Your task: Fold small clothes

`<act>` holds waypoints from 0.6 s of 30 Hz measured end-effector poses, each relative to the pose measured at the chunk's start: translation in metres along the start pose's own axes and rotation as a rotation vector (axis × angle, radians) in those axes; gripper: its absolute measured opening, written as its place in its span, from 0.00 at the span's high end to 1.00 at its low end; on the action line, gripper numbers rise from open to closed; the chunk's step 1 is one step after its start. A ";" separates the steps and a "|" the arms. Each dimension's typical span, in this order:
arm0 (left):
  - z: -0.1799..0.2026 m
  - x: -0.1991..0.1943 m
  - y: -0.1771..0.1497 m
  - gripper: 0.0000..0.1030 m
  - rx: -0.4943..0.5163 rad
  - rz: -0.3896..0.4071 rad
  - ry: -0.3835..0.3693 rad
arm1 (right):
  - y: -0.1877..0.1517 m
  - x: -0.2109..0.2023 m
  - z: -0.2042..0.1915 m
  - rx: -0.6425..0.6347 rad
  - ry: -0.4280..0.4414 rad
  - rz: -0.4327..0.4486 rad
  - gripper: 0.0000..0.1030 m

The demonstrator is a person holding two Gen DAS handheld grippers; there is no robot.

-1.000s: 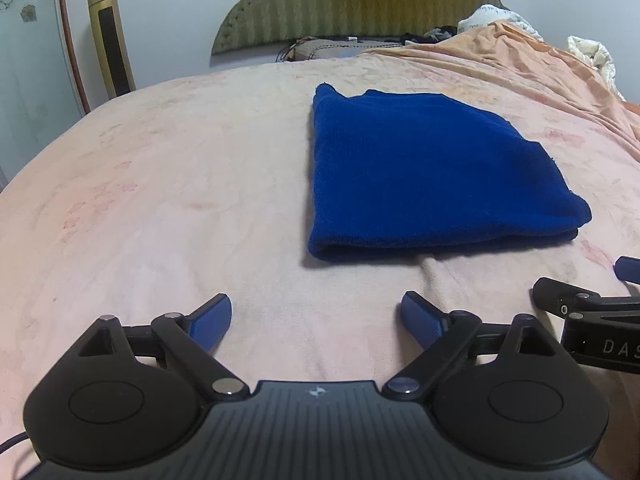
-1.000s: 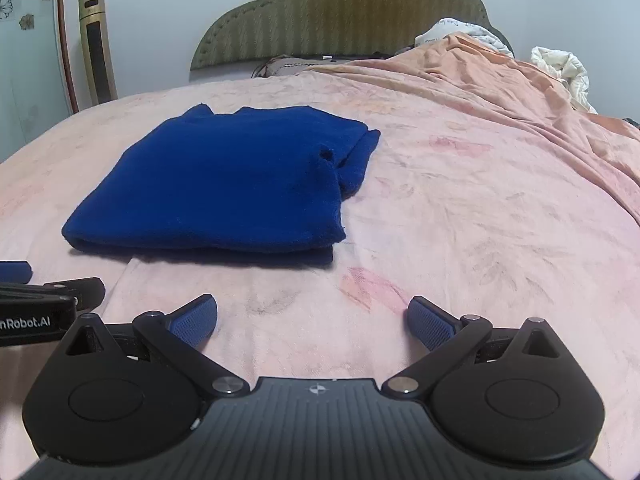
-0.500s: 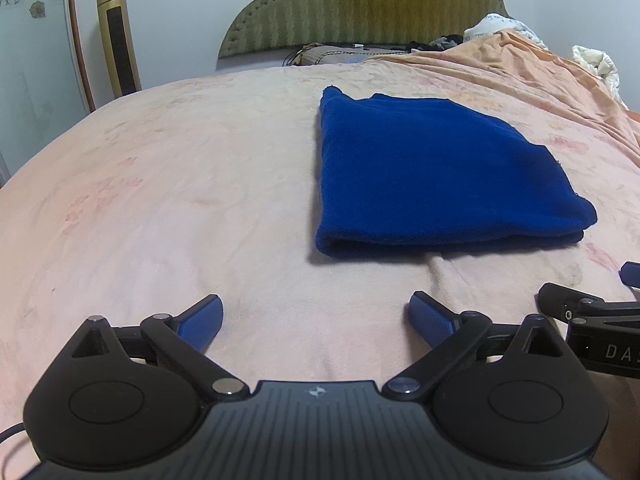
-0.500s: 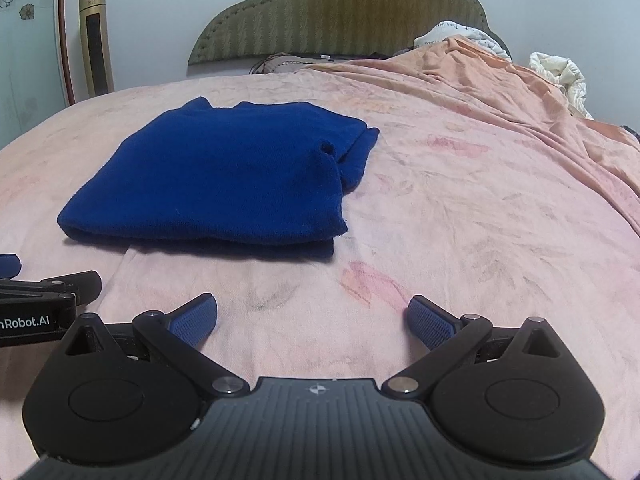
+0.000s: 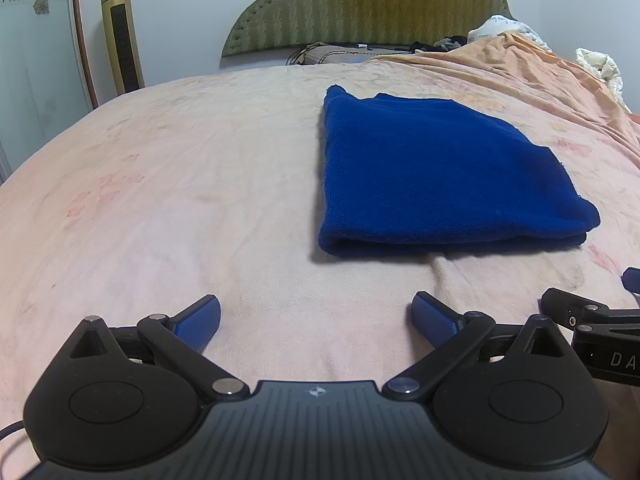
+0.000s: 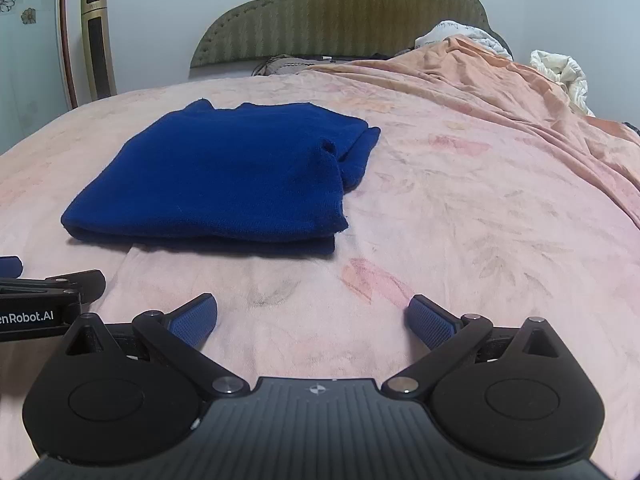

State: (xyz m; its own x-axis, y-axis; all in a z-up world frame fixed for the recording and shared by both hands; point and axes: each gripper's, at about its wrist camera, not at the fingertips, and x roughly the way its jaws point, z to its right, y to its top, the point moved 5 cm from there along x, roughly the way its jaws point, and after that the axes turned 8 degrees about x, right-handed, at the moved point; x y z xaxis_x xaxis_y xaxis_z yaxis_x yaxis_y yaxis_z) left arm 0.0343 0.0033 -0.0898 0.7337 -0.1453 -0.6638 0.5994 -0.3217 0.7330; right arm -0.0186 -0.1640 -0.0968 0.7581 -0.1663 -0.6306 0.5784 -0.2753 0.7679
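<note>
Left wrist view, my left gripper (image 5: 316, 320) tilted down over the bed (image 5: 160, 200), fingers just spread wide, nothing between, folded blue garment (image 5: 432, 176) ahead and right, right gripper (image 6: 312, 320) likewise agape, empty.

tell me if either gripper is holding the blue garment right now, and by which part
Nothing is held. The left gripper and right gripper are both open over the bedsheet, short of the folded blue garment.
</note>
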 end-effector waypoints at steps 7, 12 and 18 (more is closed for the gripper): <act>-0.001 0.000 0.000 0.00 -0.001 0.001 0.000 | 0.000 0.000 0.001 0.000 0.000 0.000 0.00; -0.001 0.000 0.000 0.00 -0.001 0.001 0.000 | 0.000 0.001 0.001 0.000 0.000 0.001 0.00; -0.001 0.000 0.000 0.00 -0.002 0.000 -0.002 | 0.000 0.000 0.001 -0.002 -0.001 0.001 0.00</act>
State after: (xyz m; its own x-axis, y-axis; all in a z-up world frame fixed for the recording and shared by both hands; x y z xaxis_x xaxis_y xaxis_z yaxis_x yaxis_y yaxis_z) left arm 0.0348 0.0038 -0.0897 0.7332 -0.1467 -0.6640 0.6000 -0.3199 0.7332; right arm -0.0182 -0.1647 -0.0968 0.7586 -0.1675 -0.6296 0.5779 -0.2734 0.7690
